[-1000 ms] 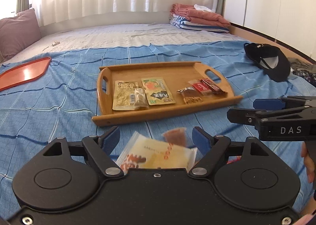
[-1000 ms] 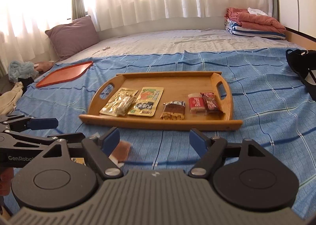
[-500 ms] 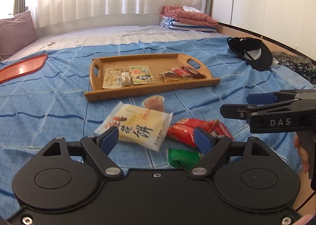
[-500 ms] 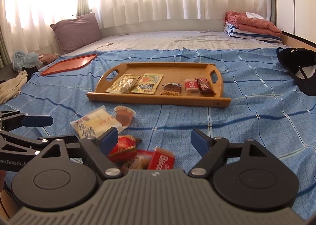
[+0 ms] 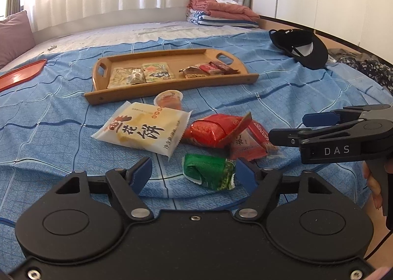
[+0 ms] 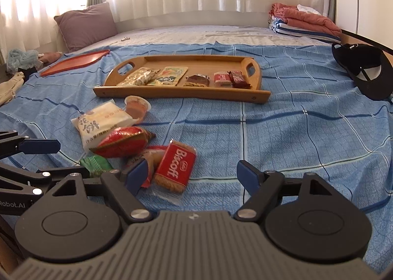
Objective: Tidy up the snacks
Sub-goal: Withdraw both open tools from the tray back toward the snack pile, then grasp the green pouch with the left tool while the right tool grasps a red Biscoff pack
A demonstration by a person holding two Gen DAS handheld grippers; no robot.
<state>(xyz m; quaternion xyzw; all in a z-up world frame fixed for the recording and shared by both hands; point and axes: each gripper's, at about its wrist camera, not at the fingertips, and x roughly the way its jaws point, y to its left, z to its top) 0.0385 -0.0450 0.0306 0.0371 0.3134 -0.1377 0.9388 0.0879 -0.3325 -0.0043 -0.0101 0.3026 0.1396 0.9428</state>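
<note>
A wooden tray (image 5: 245, 78) (image 6: 258, 95) with several snack packets lies on the blue bedspread. In front of it lie loose snacks: a white pastry packet (image 5: 145, 130) (image 6: 103, 122), a jelly cup (image 5: 169, 99) (image 6: 136, 106), a red packet (image 5: 211, 130) (image 6: 122, 141), a green packet (image 5: 208, 172) (image 6: 95, 164) and a Biscoff biscuit (image 6: 175, 164) (image 5: 260, 132). My left gripper (image 5: 194, 174) is open and empty, just before the green packet. My right gripper (image 6: 194, 174) is open and empty, just before the Biscoff.
A red tray (image 6: 73, 62) lies far left. A black cap (image 5: 304, 46) (image 6: 366, 71) lies at the right. Folded blankets (image 6: 304, 21) and a pillow (image 6: 86, 24) sit at the back. The bed's edge is near my right gripper's handle (image 5: 343, 142).
Both grippers have drawn back from the tray, bringing the loose snacks into view. Both stay open and empty.
</note>
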